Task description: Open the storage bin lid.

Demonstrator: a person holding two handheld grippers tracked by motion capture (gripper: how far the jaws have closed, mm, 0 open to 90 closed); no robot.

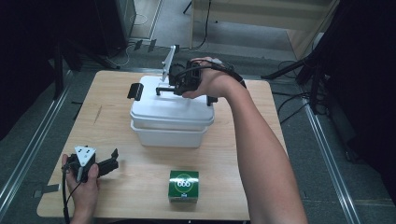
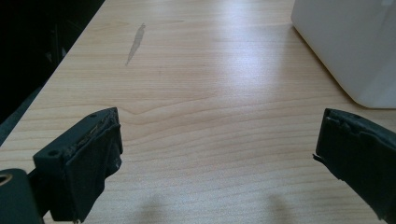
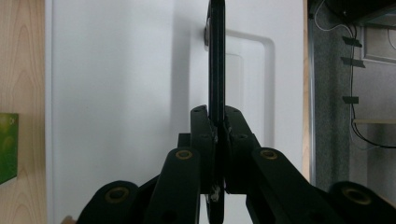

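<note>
A white plastic box (image 1: 170,126) with a white lid (image 1: 154,105) stands mid-table. Its thin black carry handle (image 1: 164,88) is raised off the lid. My right gripper (image 1: 177,87) is over the lid's far side, shut on that handle. In the right gripper view the handle (image 3: 216,56) runs edge-on straight up from between the closed jaws of the right gripper (image 3: 217,122), above the lid (image 3: 121,93). My left gripper (image 1: 113,159) rests low near the table's front left, open and holding nothing. The left gripper (image 2: 219,144) faces bare wood, with the box's corner (image 2: 355,42) at upper right.
A green carton (image 1: 183,185) sits near the front edge, right of my left hand; its edge (image 3: 7,144) shows in the right gripper view. Black latches (image 1: 135,91) hang at the lid's ends. Wooden table (image 1: 116,121); grey floor, rails and cables surround it.
</note>
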